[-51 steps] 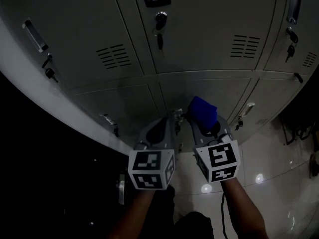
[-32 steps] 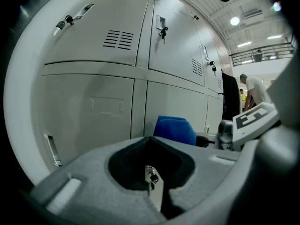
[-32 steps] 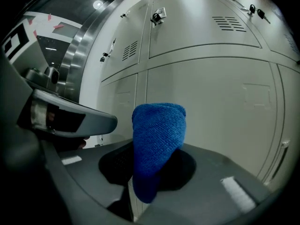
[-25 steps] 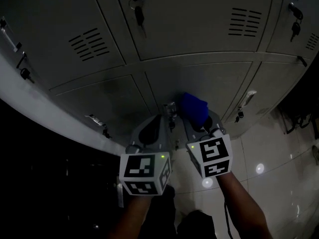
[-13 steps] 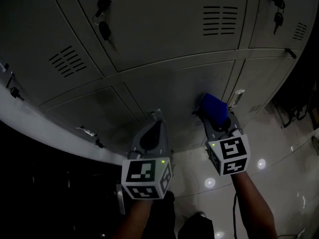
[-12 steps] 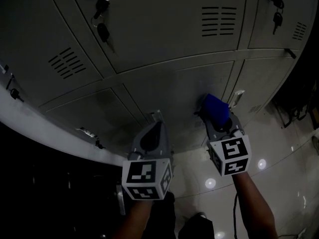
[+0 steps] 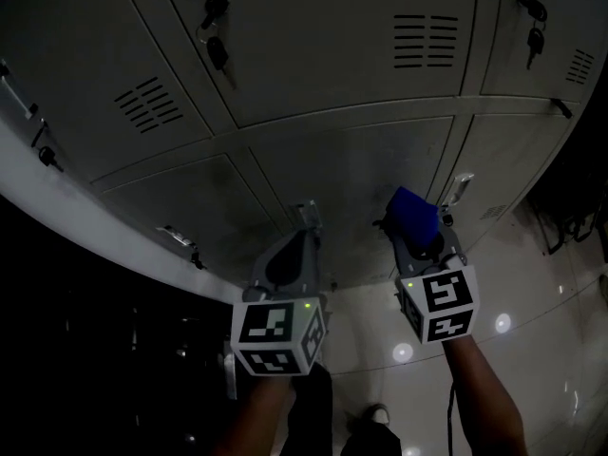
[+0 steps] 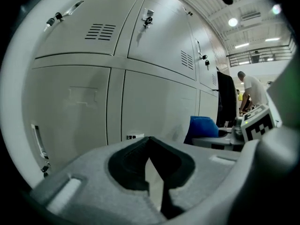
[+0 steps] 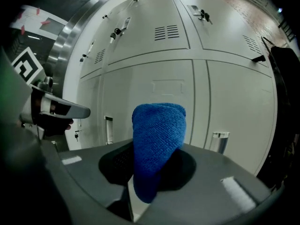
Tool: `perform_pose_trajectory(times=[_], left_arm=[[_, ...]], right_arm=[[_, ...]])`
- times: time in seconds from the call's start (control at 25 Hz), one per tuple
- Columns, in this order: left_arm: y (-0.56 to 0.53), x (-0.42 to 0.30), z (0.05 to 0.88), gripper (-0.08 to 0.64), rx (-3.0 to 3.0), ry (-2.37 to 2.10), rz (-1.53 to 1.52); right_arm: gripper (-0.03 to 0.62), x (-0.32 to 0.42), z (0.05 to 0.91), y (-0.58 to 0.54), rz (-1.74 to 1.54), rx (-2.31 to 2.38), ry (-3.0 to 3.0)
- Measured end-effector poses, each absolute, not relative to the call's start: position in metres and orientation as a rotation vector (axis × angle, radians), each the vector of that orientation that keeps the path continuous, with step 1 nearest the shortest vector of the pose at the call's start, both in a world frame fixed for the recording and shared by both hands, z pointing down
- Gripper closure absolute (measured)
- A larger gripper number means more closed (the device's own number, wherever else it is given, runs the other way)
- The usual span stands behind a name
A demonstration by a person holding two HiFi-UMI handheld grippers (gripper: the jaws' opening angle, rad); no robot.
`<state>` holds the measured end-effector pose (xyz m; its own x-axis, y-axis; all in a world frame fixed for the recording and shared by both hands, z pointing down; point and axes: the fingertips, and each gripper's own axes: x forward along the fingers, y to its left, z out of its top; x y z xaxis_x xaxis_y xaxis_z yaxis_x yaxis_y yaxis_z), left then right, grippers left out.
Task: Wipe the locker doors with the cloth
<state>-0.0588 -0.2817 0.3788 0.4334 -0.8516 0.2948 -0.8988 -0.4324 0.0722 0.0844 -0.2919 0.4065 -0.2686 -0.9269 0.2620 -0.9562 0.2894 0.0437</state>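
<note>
A folded blue cloth point(image 7: 411, 212) sticks out of my right gripper point(image 7: 419, 232), which is shut on it. It points at a lower grey locker door point(image 7: 370, 174), close to the door's right edge. Whether the cloth touches the door I cannot tell. In the right gripper view the cloth point(image 9: 157, 135) rises between the jaws of that gripper point(image 9: 143, 170), in front of the same door point(image 9: 159, 90). My left gripper point(image 7: 306, 218) hangs to its left, shut and empty, and aims at the lower doors point(image 8: 154, 107). From the left gripper point(image 8: 149, 140) the cloth point(image 8: 204, 125) shows at the right.
Keys hang in the upper locks point(image 7: 219, 53). A metal handle point(image 7: 463, 184) sticks out beside the cloth. A pale curved wall point(image 7: 85, 217) bounds the lockers on the left. Glossy floor tiles point(image 7: 532, 350) lie below, dark clothing point(image 7: 575, 207) hangs at the right. A person point(image 8: 251, 90) stands far off.
Over two seconds my right gripper has carried the cloth rightward along the lower door, away from the left gripper. In the last half second both grippers have barely moved.
</note>
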Motion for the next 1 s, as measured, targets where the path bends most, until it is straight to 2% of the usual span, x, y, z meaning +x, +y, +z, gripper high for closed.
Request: perform_pose_trajectory(times=[0.44,0.72,1.0], left_arm=[[-0.273,-0.088,0.398,0.565,2.435,-1.571,0.334],[-0.285,-0.106,0.431,0.565,2.451,-1.536,0.346],[-0.294,-0.098,0.456,0.565,2.489,-1.495,0.354]], right_arm=[[0.509,-0.041,0.433,-0.281,0.202,1.5,-2.496],[0.509,-0.079,0.471,-0.298,0.219,1.456,-2.498],[0.509,-0.068,0.484,-0.313,0.182,1.495,-2.483]])
